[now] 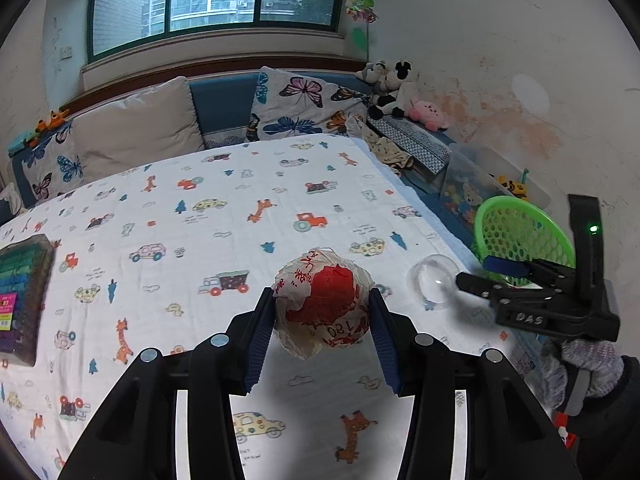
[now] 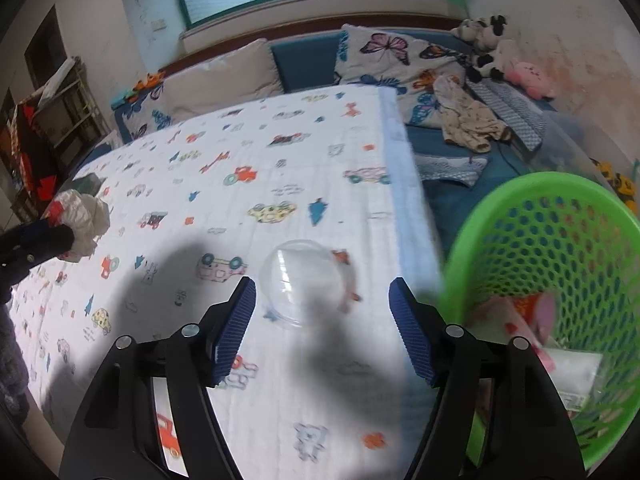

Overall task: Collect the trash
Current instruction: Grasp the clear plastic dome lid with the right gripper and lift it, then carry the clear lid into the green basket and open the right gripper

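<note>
My left gripper (image 1: 322,312) pinches the crumpled wrapper ball (image 1: 324,304), light and yielding, across its middle; right gripper (image 2: 322,320) spread.

green basket (image 2: 560,280) runs off the right edge, and the stuff inside is too blurry to make out

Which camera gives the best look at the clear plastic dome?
The right wrist view: the clear plastic dome lies large and central ahead of the open fingers. The left wrist view shows it small, off right.
</note>
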